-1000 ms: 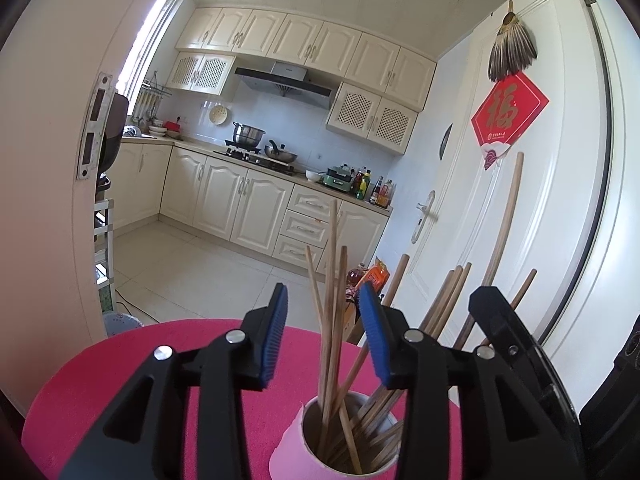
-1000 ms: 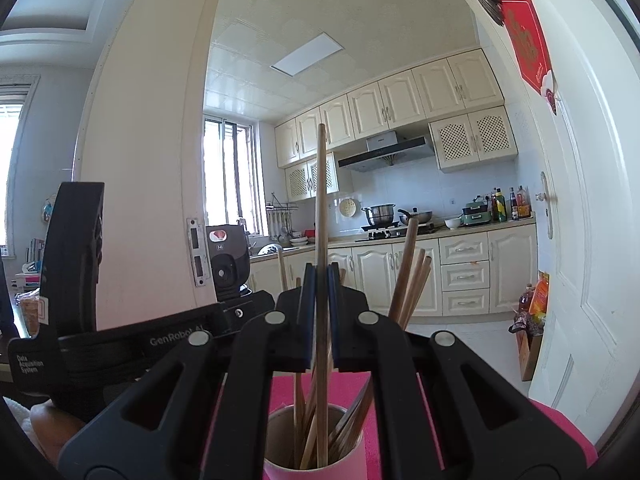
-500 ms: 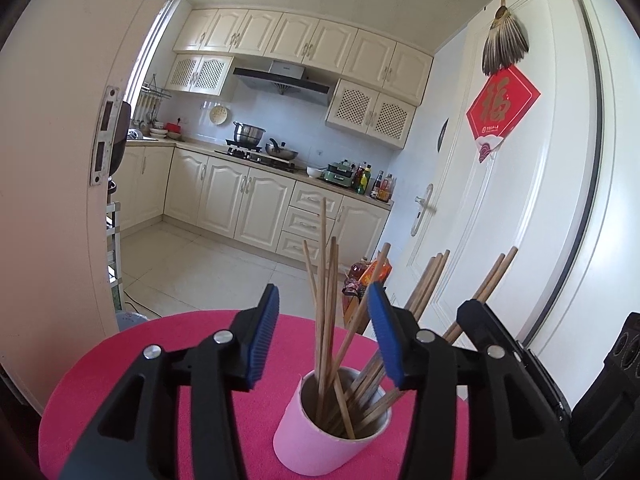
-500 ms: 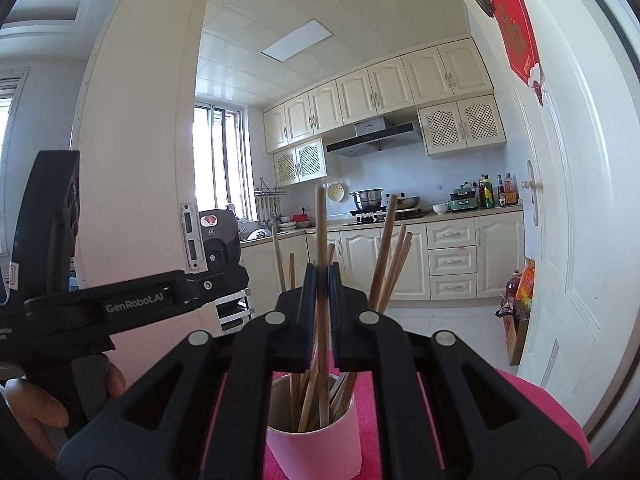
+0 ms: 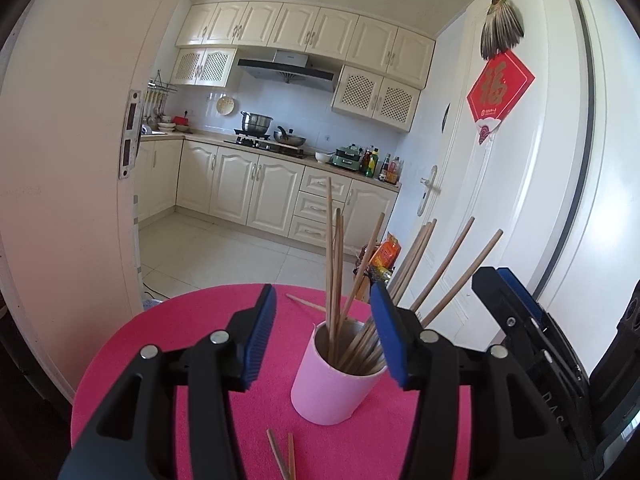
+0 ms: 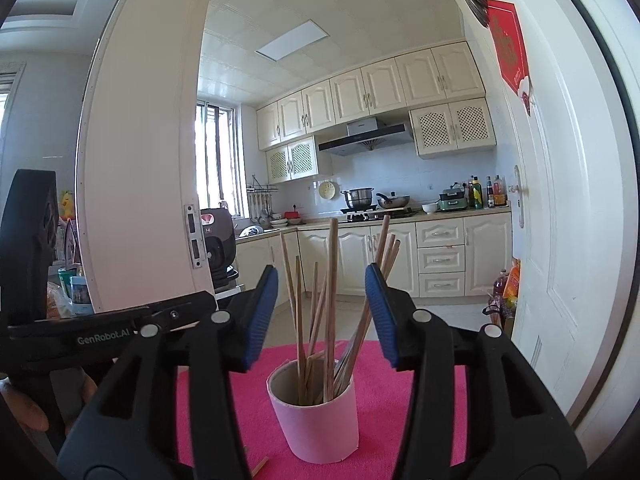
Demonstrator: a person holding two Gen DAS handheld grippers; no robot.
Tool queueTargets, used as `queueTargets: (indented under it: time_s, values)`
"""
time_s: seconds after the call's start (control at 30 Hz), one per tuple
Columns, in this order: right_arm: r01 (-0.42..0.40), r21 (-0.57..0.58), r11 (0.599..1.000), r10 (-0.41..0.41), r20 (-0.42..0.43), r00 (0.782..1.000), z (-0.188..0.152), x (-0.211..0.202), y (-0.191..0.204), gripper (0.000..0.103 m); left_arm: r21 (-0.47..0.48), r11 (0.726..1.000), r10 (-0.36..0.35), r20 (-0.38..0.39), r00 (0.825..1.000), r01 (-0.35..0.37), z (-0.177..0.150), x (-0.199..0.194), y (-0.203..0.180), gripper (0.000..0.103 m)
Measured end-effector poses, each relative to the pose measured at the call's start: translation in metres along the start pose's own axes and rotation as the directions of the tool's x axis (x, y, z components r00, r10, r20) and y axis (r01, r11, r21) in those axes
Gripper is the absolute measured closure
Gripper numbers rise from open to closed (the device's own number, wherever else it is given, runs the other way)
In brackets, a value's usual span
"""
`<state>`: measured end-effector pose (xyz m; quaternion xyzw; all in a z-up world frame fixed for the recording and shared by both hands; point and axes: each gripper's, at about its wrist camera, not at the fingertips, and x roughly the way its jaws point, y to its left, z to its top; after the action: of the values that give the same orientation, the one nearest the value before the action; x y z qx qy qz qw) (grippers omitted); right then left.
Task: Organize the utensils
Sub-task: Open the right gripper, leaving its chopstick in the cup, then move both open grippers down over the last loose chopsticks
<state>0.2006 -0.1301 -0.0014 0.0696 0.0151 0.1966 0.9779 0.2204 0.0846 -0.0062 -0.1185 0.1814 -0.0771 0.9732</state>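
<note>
Pink card or plastic forms the cup (image 5: 334,376) that stands upright on the round magenta bench (image 5: 160,336), and a bundle of wooden chopsticks (image 5: 334,264) stands in it, fanned out and leaning against its rim. From the left wrist view the left claw (image 5: 323,340) frames the cup from behind and above, its blue pads apart and its jaws opening, touching neither cup nor sticks; only this view shows the loose chopsticks on the bench, a pair (image 5: 282,456) lying near the bottom edge in front of the cup and one more (image 5: 306,303) beyond it near the far rim. It also shows the right claw's black body (image 5: 520,320) close by on the right. The right wrist view looks level across the cup (image 6: 316,416): the right claw (image 6: 322,314) has its jaws opening with the chopsticks (image 6: 330,292) between the pads, though whether either pad meets a stick cannot be told. Only here do a bare hand (image 6: 24,412) at the lower left and the left claw's labelled black arm (image 6: 100,330) appear (with a stick end (image 6: 260,465) just poking out on the bench). Behind lies a kitchen with cream cabinets (image 5: 280,184), a range hood (image 6: 366,138), pots on the stove (image 5: 256,122), a white door (image 5: 520,184) bearing a red diamond decoration (image 5: 500,88), and pale floor tiles (image 5: 224,256).
</note>
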Motion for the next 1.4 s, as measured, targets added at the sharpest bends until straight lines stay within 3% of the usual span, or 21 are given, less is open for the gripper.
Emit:
queueTargets:
  time_s: [0.23,0.37,0.5,0.6,0.7,0.8,0.87,1.03,1.13,1.27,1.4]
  values:
    - [-0.003,0.006,1.0,0.004,-0.024,1.0,0.002,-0.021,0.005,0.058,-0.006,1.0,0.012,-0.056,0.998,-0.012,-0.004,-0.017,0.007,0.054]
    - [-0.008,0.005,1.0,0.009,-0.077,0.997,-0.005,-0.03,0.012,0.058,-0.029,0.999,0.011,-0.133,0.991,-0.015,-0.019,-0.025,0.015,0.054]
    - [-0.018,0.0,1.0,0.017,-0.161,0.987,-0.021,-0.037,0.023,0.058,-0.04,0.999,0.018,-0.235,0.972,-0.028,-0.042,-0.026,0.021,0.054]
    - [-0.021,0.003,1.0,0.021,-0.26,0.966,-0.035,-0.034,0.028,0.058,-0.036,0.998,0.036,-0.314,0.949,-0.049,-0.061,-0.024,0.022,0.054]
    - [-0.03,0.021,0.999,0.036,-0.393,0.919,-0.054,-0.027,0.033,0.058,-0.019,0.997,0.06,-0.377,0.924,-0.073,-0.079,-0.023,0.025,0.054]
    - [-0.041,0.057,0.998,0.065,-0.536,0.841,-0.076,-0.016,0.04,0.058,-0.013,0.996,0.075,-0.423,0.903,-0.088,-0.092,-0.023,0.028,0.054]
    - [-0.038,0.084,0.996,0.082,-0.625,0.777,-0.092,-0.006,0.044,0.058,-0.012,0.995,0.087,-0.438,0.895,-0.102,-0.101,-0.025,0.03,0.054]
    - [-0.043,0.17,0.985,0.155,-0.727,0.669,-0.12,0.008,0.05,0.06,0.004,0.991,0.12,-0.476,0.871,-0.135,-0.117,-0.028,0.041,0.054]
    - [-0.055,0.195,0.979,0.185,-0.755,0.629,-0.128,0.015,0.056,0.068,0.009,0.989,0.135,-0.489,0.862,-0.15,-0.124,-0.029,0.051,0.054]
    - [-0.058,0.177,0.983,0.177,-0.793,0.583,-0.137,0.024,0.066,0.071,0.017,0.988,0.143,-0.503,0.852,-0.155,-0.128,-0.028,0.058,0.054]
    - [-0.047,0.156,0.987,0.155,-0.818,0.554,-0.145,0.031,0.068,0.084,0.026,0.988,0.143,-0.516,0.845,-0.151,-0.128,-0.025,0.06,0.054]
